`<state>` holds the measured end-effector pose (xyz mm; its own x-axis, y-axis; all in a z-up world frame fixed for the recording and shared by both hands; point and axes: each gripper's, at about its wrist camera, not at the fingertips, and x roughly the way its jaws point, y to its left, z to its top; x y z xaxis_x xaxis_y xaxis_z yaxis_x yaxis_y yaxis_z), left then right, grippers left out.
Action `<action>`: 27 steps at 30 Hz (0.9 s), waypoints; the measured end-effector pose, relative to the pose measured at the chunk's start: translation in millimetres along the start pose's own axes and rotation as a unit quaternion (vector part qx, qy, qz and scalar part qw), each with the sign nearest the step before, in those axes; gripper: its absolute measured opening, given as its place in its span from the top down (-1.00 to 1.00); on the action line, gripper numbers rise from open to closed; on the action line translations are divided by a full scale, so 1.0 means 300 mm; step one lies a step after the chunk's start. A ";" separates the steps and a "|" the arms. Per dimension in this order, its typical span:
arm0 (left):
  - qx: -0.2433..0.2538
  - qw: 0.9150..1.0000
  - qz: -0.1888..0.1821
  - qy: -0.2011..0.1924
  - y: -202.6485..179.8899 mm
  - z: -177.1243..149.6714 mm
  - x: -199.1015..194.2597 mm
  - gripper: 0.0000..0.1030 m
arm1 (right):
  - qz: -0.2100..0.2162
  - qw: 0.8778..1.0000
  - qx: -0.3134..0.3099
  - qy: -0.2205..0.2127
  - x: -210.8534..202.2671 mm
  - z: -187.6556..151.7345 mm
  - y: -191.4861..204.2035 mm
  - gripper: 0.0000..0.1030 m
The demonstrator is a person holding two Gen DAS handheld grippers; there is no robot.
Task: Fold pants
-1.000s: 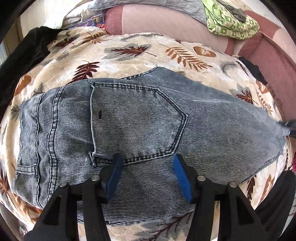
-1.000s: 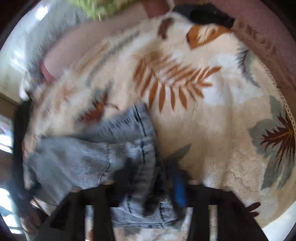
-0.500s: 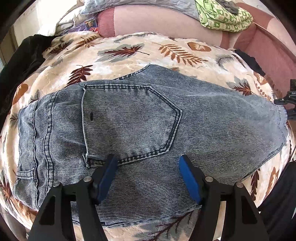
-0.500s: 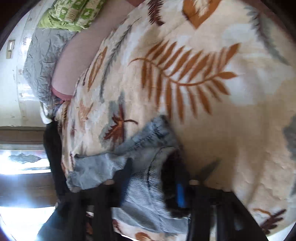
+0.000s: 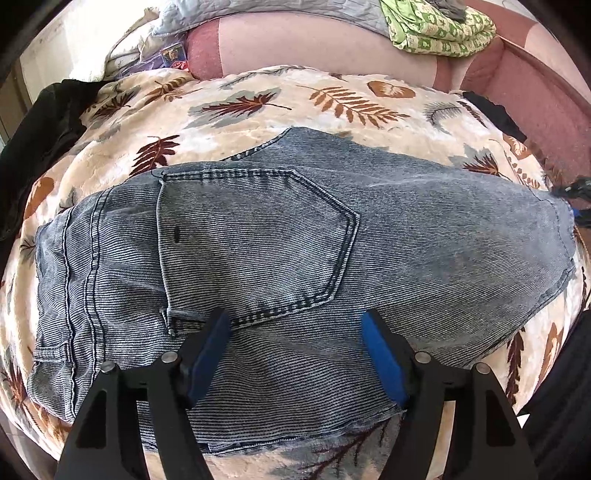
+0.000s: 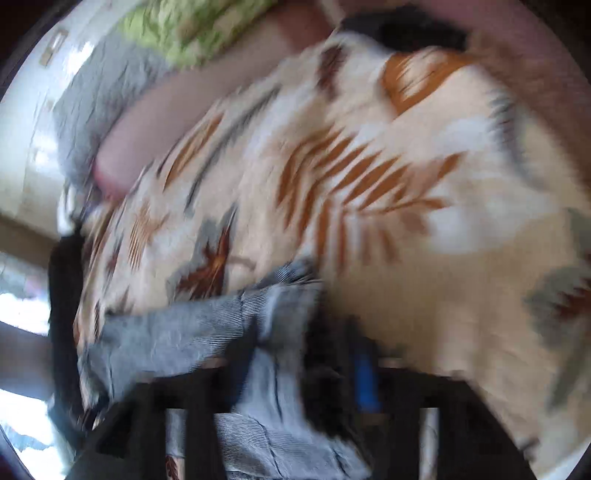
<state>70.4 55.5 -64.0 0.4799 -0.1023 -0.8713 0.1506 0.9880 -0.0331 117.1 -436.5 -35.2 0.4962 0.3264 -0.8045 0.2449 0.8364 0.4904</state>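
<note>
Left gripper (image 5: 295, 332) hangs over the near part of the pants (image 5: 295, 251), jaws standing wide apart and just opened further, nothing clamped; denim lies under the gap, and whether the blue pads (image 5: 382, 360) touch it cannot be told.

Leaf-print blanket (image 5: 258, 107) covers the whole work surface and serves as landmark. Pants lie flat across its middle, grey-blue striped denim, waistband toward the blanket's left side, back pocket (image 5: 255, 243) facing up, the folded end reaching the blanket's right side. Pink sofa back (image 5: 314, 48) rises behind the blanket's far edge. Green patterned cloth (image 5: 439, 27) sits on top of that back, toward the right; grey quilted cloth (image 5: 266, 11) lies beside it to the left. Dark garment (image 5: 40, 122) is bunched at the blanket's left edge.

Right gripper (image 6: 303, 354), in a badly blurred right wrist view, sits at the pants' end (image 6: 207, 332) on the blanket (image 6: 424, 258). Its jaws have just been opening, denim bunched between them; whether the pads still press on the cloth cannot be told. One blue pad (image 6: 364, 376) shows through the smear.
</note>
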 end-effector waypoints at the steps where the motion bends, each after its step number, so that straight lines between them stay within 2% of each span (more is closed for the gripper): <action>1: -0.001 1.000 -0.002 0.000 0.002 0.001 0.000 -0.44 | -0.002 1.000 -0.002 -0.007 -0.042 -0.020 0.001 -0.28; 5: -0.001 1.000 0.000 -0.004 -0.002 -0.004 -0.002 -0.45 | -0.008 1.000 -0.014 0.001 -0.122 -0.110 -0.025 -0.28; 7: 0.001 1.000 0.002 -0.006 -0.007 -0.006 0.000 -0.47 | -0.029 0.999 -0.029 0.022 -0.089 -0.142 -0.030 -0.28; 10: 0.004 1.000 0.001 -0.006 -0.011 -0.006 0.001 -0.51 | -0.025 0.998 -0.040 0.045 -0.028 -0.162 -0.041 -0.27; 11: 0.005 1.000 0.001 -0.006 -0.010 -0.006 0.001 -0.52 | -0.033 0.997 -0.049 0.052 -0.014 -0.166 -0.034 -0.19; 12: 0.005 1.000 0.000 -0.006 -0.010 -0.006 0.001 -0.52 | -0.036 0.996 -0.055 0.065 0.000 -0.166 -0.024 0.37; 13: 0.005 1.000 -0.001 -0.005 -0.010 -0.006 0.000 -0.52 | -0.052 0.994 -0.055 0.075 0.002 -0.167 -0.013 0.51; 15: 0.006 1.000 -0.005 -0.005 -0.007 -0.005 -0.002 -0.52 | -0.045 0.995 -0.053 0.078 -0.041 -0.166 0.010 0.70; 18: 0.010 1.000 -0.007 -0.004 -0.009 -0.005 -0.001 -0.52 | -0.027 0.995 -0.048 0.078 -0.132 -0.177 0.031 0.70; 19: 0.013 1.000 -0.005 -0.004 -0.011 -0.005 0.001 -0.52 | -0.029 0.994 -0.046 0.097 -0.113 -0.183 0.012 0.70; 21: 0.016 1.000 -0.002 -0.003 -0.014 -0.005 0.003 -0.54 | -0.062 0.988 -0.029 0.139 -0.022 -0.216 -0.059 0.70; 22: 0.017 1.000 -0.002 -0.002 -0.015 -0.003 0.004 -0.55 | -0.056 0.986 -0.012 0.153 0.016 -0.226 -0.104 0.59; 23: 0.020 1.000 -0.001 0.000 -0.016 -0.002 0.004 -0.55 | -0.044 0.988 -0.004 0.146 0.011 -0.222 -0.115 0.52; 25: 0.022 1.000 -0.003 0.002 -0.013 -0.001 0.004 -0.55 | -0.037 0.993 -0.014 0.111 -0.043 -0.203 -0.094 0.24; 26: 0.022 1.000 -0.003 0.003 -0.013 -0.001 0.004 -0.55 | -0.042 0.995 -0.024 0.087 -0.078 -0.191 -0.075 -0.04; 27: 0.024 1.000 -0.002 0.004 -0.014 0.000 0.005 -0.56 | -0.049 0.996 -0.031 0.066 -0.108 -0.175 -0.059 -0.23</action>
<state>70.4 51.2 -65.4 0.4729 -0.1061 -0.8747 0.1934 0.9810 -0.0145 53.1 -438.6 -35.4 0.3569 0.2945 -0.8865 0.2329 0.8910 0.3898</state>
